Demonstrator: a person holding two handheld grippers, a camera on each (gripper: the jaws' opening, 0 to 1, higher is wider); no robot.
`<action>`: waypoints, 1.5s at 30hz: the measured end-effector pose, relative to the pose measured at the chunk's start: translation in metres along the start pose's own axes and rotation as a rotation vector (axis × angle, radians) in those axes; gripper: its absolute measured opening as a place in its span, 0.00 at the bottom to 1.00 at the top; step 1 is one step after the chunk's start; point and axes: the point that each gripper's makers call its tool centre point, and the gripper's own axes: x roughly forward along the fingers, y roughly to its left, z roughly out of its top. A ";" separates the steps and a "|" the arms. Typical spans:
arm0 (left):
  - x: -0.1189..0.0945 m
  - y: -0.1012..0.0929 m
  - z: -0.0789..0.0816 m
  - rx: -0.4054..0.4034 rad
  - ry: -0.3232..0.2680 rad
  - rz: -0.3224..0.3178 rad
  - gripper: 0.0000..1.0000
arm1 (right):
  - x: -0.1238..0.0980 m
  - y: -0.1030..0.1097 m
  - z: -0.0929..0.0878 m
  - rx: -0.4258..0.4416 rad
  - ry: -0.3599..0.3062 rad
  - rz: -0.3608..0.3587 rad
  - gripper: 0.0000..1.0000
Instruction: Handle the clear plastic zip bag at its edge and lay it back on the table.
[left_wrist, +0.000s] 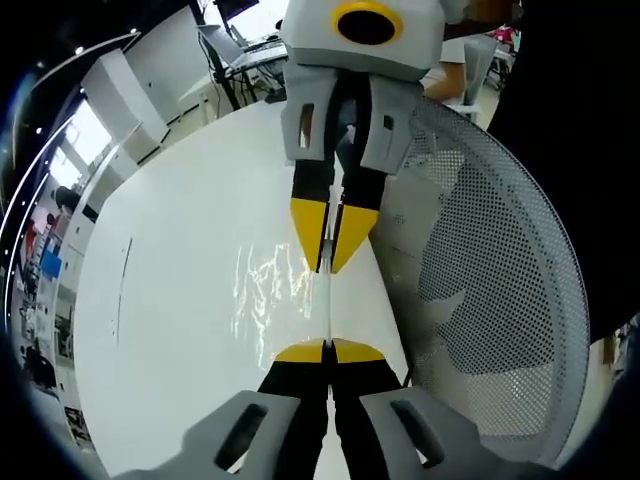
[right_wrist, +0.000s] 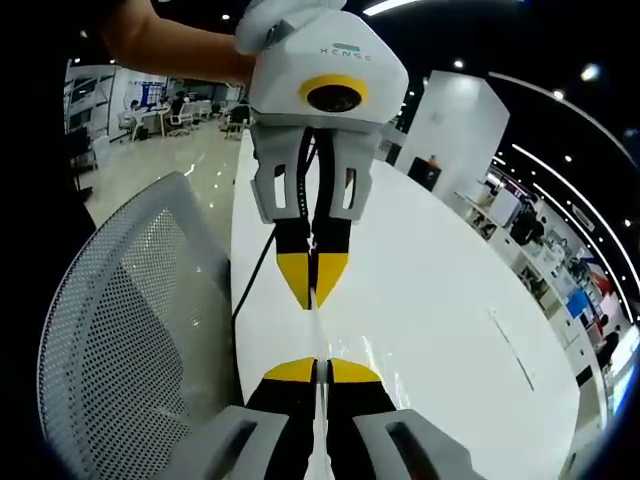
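The clear plastic zip bag (left_wrist: 268, 290) shows as a crinkled shimmer over the white table (left_wrist: 170, 220). Its edge runs as a thin pale line between two facing grippers. My left gripper (left_wrist: 328, 348) rises from the bottom, its yellow-tipped jaws shut on one end of that edge. My right gripper (left_wrist: 329, 262) comes in from the top, jaws shut on the other end. In the right gripper view the same edge (right_wrist: 316, 335) stretches from my right gripper (right_wrist: 316, 368) to the left gripper (right_wrist: 313, 298) above the table (right_wrist: 430, 300).
A grey mesh office chair (left_wrist: 500, 300) (right_wrist: 120, 330) stands close against the table's edge. A black cable (right_wrist: 255, 275) hangs over that edge. A person's hand (right_wrist: 190, 45) holds the left gripper. Desks and chairs stand far back in the room.
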 end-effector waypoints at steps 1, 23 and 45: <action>0.000 0.000 0.000 -0.001 0.000 0.000 0.00 | 0.000 0.000 0.000 0.001 0.000 0.000 0.00; -0.004 -0.002 -0.003 -0.013 0.003 0.007 0.00 | -0.006 0.004 -0.002 0.010 0.003 -0.007 0.00; -0.001 0.005 0.002 -0.010 -0.008 0.013 0.00 | -0.010 -0.004 -0.009 0.030 0.004 -0.027 0.00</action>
